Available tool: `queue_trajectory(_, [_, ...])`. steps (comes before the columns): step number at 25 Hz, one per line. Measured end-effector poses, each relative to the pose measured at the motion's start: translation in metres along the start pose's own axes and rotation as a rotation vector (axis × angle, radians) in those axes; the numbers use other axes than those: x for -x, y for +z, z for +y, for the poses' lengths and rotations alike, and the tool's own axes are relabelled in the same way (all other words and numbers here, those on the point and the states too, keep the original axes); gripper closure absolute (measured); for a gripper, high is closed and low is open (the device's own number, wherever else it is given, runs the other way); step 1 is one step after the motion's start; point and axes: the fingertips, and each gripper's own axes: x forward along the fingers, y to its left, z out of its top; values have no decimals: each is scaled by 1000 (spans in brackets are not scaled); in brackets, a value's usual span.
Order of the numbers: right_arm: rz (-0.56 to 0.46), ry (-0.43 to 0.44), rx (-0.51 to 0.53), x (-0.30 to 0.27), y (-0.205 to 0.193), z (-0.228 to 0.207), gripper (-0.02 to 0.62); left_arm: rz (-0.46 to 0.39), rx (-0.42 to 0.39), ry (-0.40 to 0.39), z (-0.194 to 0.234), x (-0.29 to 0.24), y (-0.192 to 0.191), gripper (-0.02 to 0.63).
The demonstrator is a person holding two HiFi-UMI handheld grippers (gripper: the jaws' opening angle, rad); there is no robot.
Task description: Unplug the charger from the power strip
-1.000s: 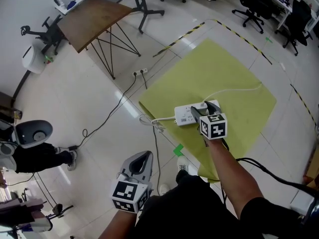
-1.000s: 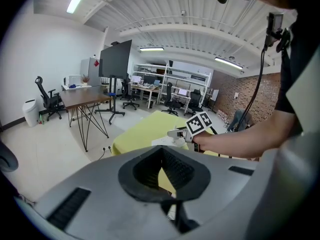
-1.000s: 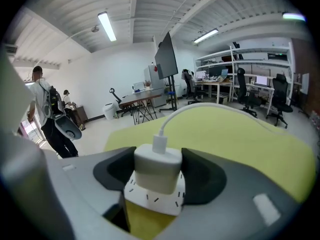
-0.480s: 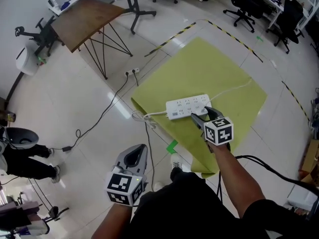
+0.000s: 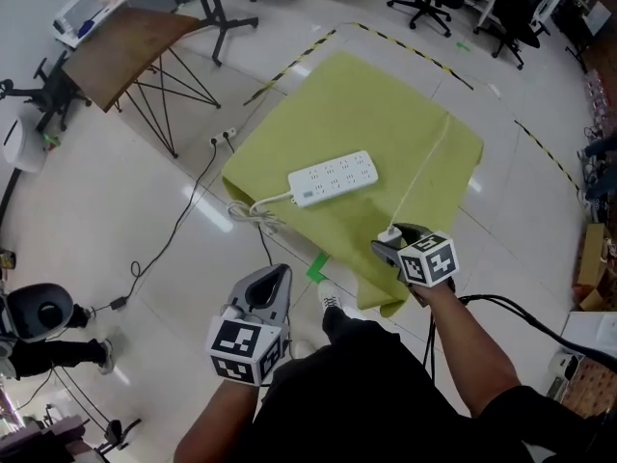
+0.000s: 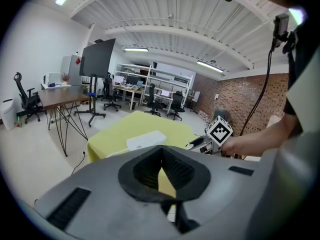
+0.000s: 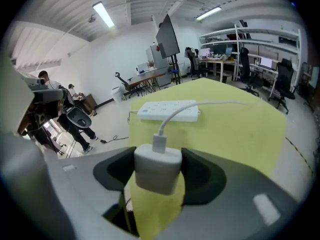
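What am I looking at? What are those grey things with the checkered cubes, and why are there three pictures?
A person holds a grabbing tool in each hand, and the patterned cubes are part of those tools. One picture comes from a camera on the person's head, looking down. The other two come from small cameras riding on each tool. A white power strip lies on the yellow cloth. The right gripper pinches a small white charger. The charger is not plugged into the strip, and its white cable trails across the cloth. The left gripper is closed and holds nothing.
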Motion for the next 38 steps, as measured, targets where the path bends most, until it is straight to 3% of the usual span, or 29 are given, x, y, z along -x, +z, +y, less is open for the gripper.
queue_trajectory(6, [103, -16, 0, 19, -45, 5, 314, 6, -13, -62, -23, 1, -6, 600])
queue_trajectory(14, [223, -84, 37, 19, -94, -1, 313, 17, -27, -86, -34, 8, -11, 600])
queue_trajectory(31, [194, -125, 110, -10, -91, -6, 309, 10, -43, -58, -19, 21, -3, 600])
queue_trajectory(38, [134, -87, 11, -3, -88, -9, 246, -9, -55, -56, -19, 31, 1, 600])
